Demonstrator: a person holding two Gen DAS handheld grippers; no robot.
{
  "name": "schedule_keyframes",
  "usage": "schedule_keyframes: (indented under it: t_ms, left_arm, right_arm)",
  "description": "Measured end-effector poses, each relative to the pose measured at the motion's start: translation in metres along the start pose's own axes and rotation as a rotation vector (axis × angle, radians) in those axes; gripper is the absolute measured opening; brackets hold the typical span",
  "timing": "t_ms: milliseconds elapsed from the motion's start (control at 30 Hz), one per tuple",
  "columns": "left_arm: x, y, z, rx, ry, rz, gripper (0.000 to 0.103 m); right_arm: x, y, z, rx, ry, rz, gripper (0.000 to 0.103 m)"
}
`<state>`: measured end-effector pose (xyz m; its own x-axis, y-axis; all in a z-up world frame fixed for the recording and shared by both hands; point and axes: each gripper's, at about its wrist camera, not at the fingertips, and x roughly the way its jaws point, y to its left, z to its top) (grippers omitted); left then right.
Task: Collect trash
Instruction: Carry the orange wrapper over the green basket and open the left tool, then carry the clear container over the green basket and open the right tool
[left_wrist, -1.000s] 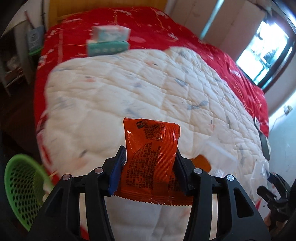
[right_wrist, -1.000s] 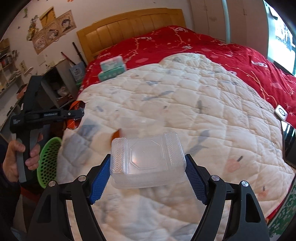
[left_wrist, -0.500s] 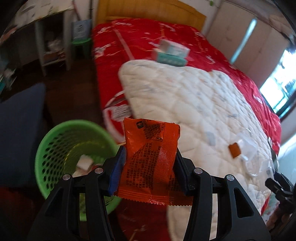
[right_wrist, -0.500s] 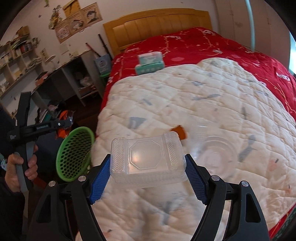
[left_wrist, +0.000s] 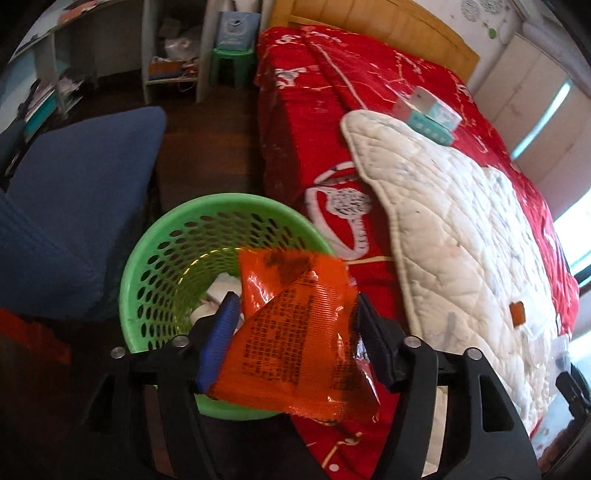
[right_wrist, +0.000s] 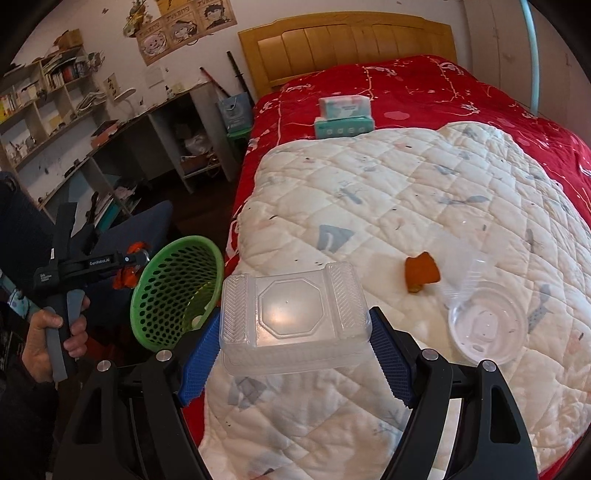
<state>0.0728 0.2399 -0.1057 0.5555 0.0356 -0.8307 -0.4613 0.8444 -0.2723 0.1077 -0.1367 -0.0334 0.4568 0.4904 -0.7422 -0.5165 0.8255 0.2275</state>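
My left gripper (left_wrist: 295, 314) is shut on an orange snack wrapper (left_wrist: 291, 343) and holds it over the near rim of a green mesh basket (left_wrist: 177, 240) on the floor beside the bed. White scraps lie in the basket. My right gripper (right_wrist: 295, 325) is shut on a clear plastic box (right_wrist: 291, 314) above the white quilt's left edge. The basket (right_wrist: 173, 291) and the left gripper (right_wrist: 136, 256) with the wrapper show at the left of the right wrist view. A small orange scrap (right_wrist: 421, 271) and a clear plastic lid (right_wrist: 487, 325) lie on the quilt.
A white quilt (right_wrist: 406, 192) covers a red bedspread (left_wrist: 303, 122). Two stacked tissue packs (right_wrist: 343, 114) sit near the headboard. A blue chair (left_wrist: 74, 192) stands left of the basket. Shelves and a green stool (left_wrist: 232, 62) line the far wall.
My left gripper swung left off the bed with the wrapper and now hangs over the basket. My right gripper turned left with the clear box, bringing the basket closer into view.
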Motion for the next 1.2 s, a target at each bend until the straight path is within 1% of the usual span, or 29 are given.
schedule_keyframes:
  t_ms: [133, 233, 400, 567, 800, 1200]
  left_arm:
    - [0.0, 0.008, -0.001, -0.016, 0.002, -0.005, 0.065]
    - [-0.003, 0.013, -0.004, -0.028, -0.002, -0.012, 0.069]
    - [-0.014, 0.021, -0.01, -0.039, -0.018, -0.015, 0.069]
    - [-0.028, 0.031, -0.017, -0.041, -0.034, 0.001, 0.069]
    - [-0.046, 0.05, -0.028, -0.063, -0.063, 0.025, 0.069]
    - [-0.066, 0.081, -0.04, -0.124, -0.096, 0.032, 0.07]
  right_arm:
    - [0.005, 0.007, 0.001, -0.011, 0.01, 0.007, 0.075]
    - [0.009, 0.01, 0.002, -0.017, 0.014, 0.014, 0.075]
    - [0.015, 0.02, 0.007, -0.032, 0.019, 0.032, 0.075]
    - [0.026, 0.037, 0.01, -0.057, 0.031, 0.058, 0.075]
    - [0.052, 0.069, 0.015, -0.111, 0.073, 0.097, 0.075]
    - [0.103, 0.141, 0.027, -0.203, 0.135, 0.168, 0.075]
